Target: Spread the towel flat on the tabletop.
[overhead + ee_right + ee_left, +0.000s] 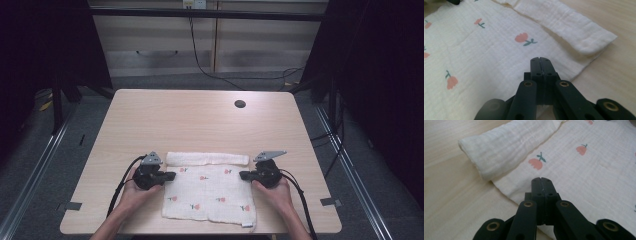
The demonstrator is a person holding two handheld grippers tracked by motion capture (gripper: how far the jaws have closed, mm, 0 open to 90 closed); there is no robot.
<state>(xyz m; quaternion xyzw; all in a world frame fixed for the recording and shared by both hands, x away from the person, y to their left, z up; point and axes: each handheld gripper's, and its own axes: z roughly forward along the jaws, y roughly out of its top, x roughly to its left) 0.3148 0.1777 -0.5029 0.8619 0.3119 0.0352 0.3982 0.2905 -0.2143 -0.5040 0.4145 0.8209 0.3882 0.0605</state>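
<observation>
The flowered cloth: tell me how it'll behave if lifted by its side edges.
The cloth looks thin and crinkled, so it would probably sag between the left gripper and right gripper. Its rolled far edge may well unroll. It likely weighs little.

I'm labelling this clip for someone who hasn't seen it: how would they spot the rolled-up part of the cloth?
On the light wooden table, a white cloth printed with small pink flowers lies at the near edge between the two hands. Along its far edge runs the rolled part, a plain white tube; unlike the flat area, it is raised and shows no flowers.
</observation>
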